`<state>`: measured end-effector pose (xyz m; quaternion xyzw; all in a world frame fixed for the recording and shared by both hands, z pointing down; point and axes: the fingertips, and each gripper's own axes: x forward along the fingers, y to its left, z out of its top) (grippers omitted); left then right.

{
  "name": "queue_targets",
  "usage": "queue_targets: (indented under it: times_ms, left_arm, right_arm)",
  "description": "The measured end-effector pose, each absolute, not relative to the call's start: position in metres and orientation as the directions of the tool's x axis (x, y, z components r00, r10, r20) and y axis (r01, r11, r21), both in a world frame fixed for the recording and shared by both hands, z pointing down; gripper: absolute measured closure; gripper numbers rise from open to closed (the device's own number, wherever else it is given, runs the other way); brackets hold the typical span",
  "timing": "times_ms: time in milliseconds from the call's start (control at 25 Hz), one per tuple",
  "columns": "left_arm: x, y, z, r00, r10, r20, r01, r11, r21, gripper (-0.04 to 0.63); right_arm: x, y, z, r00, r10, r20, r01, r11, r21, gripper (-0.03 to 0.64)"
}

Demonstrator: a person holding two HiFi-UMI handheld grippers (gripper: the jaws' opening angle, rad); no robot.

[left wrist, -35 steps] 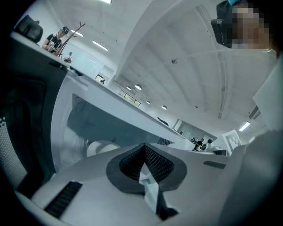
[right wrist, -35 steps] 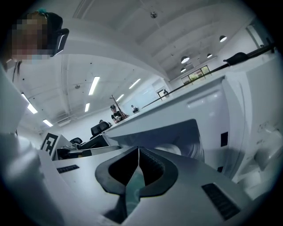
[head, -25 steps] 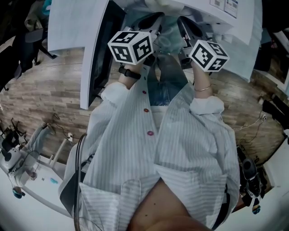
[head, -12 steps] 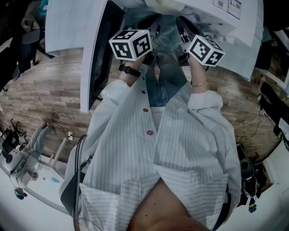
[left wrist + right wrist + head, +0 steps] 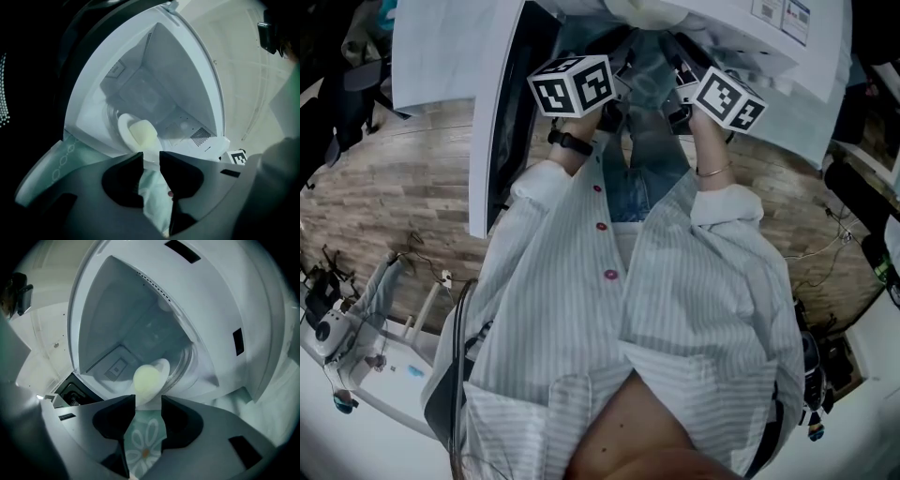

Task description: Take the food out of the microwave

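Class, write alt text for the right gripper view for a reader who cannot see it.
Pale yellow food on a white plate sits inside the open microwave, straight ahead. In the foreground the right claw, jaws just opened and gripping nothing, frames a flowered cloth below.

White microwave [image 5: 140, 310], pale yellow food [image 5: 148, 380], flower-print cloth [image 5: 143, 446]

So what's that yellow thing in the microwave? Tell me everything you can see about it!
It's a pale yellow lump, smooth and rounded, soft-looking like bread or a dumpling; what food it is I can't tell. It sits on a small white plate inside the open microwave. Only the plate touches it.
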<state>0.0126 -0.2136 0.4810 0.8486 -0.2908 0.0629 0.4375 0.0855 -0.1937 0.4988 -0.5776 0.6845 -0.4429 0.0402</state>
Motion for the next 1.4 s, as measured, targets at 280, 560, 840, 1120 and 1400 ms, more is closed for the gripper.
queue_targets:
  times_ms: [280,560,840,1120,1400]
  left_arm:
    - [0.010,-0.221,0.495,0.809,-0.447,0.381,-0.557,-0.376,0.741,0.465]
    - [0.005,-0.232,0.503,0.788,-0.480,0.386,-0.557,-0.288,0.779,0.453]
    - [0.003,-0.242,0.515,0.755,-0.517,0.403,-0.552,-0.170,0.816,0.446]
    - [0.002,-0.244,0.517,0.739,-0.521,0.426,-0.562,-0.129,0.817,0.448]
    - [-0.002,-0.244,0.519,0.739,-0.512,0.438,-0.554,-0.091,0.828,0.460]
  right_arm:
    - [0.085,-0.202,0.504,-0.312,-0.833,0.458,-0.731,-0.097,-0.675,0.436]
    - [0.089,-0.207,0.510,-0.273,-0.839,0.471,-0.723,-0.143,-0.675,0.434]
    - [0.093,-0.211,0.513,-0.220,-0.843,0.491,-0.728,-0.193,-0.657,0.436]
    - [0.079,-0.212,0.518,-0.257,-0.821,0.509,-0.681,-0.221,-0.698,0.448]
    - [0.061,-0.215,0.521,-0.306,-0.808,0.503,-0.615,-0.236,-0.753,0.469]
